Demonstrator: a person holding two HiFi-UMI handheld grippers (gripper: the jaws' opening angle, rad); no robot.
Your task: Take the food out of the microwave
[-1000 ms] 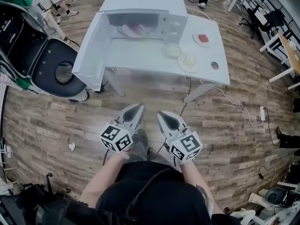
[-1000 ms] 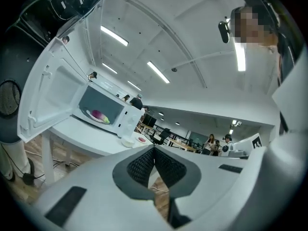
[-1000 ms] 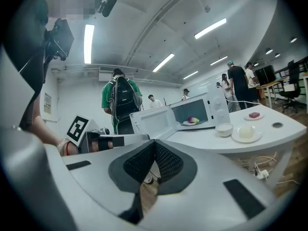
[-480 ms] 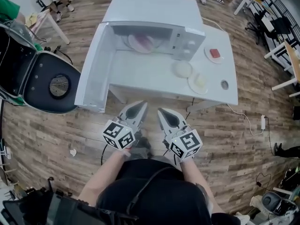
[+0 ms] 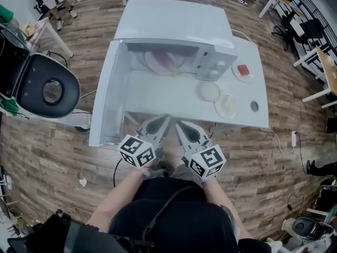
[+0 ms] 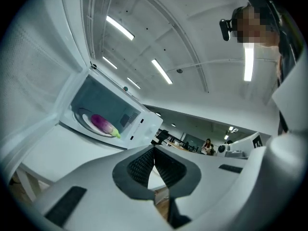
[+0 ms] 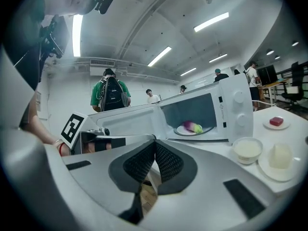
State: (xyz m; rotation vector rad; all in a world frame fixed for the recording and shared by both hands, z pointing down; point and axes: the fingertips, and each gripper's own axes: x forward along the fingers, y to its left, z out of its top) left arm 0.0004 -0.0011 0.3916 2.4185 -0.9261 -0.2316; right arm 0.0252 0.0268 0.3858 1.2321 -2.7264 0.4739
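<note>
A white table (image 5: 158,96) is seen from above, standing on a wood-plank floor (image 5: 47,152) in an open office. A black office chair (image 5: 47,91) is placed to the table's left, and further desks and chairs are seen at the upper right. In the right gripper view, long ceiling lights and several standing people are seen beyond the table.

One white microwave (image 5: 174,22) is set on the far side of the table, its door (image 5: 105,101) swung fully open to the left. One inner plate (image 5: 156,63) is seen inside the cavity. The food (image 5: 169,61), a purple piece with a green end, is laid on that plate and is touched by neither tool.

Three dishes are set on the table to the right of the microwave:
- one bowl (image 5: 209,92) filled with something white
- one larger plate (image 5: 227,105) bearing a pale block, just beside the bowl
- one smaller plate (image 5: 243,70) bearing a red piece, farther back

One small round dark fitting (image 5: 255,106) is seen near the table's right edge.

Two tongs are held side by side at the table's near edge, well apart from the microwave's cavity. The left tongs (image 5: 163,119) are closed, with the ribbed pads met at the tips and nothing between them. The right tongs (image 5: 178,124) are closed in the same way and carry nothing.
</note>
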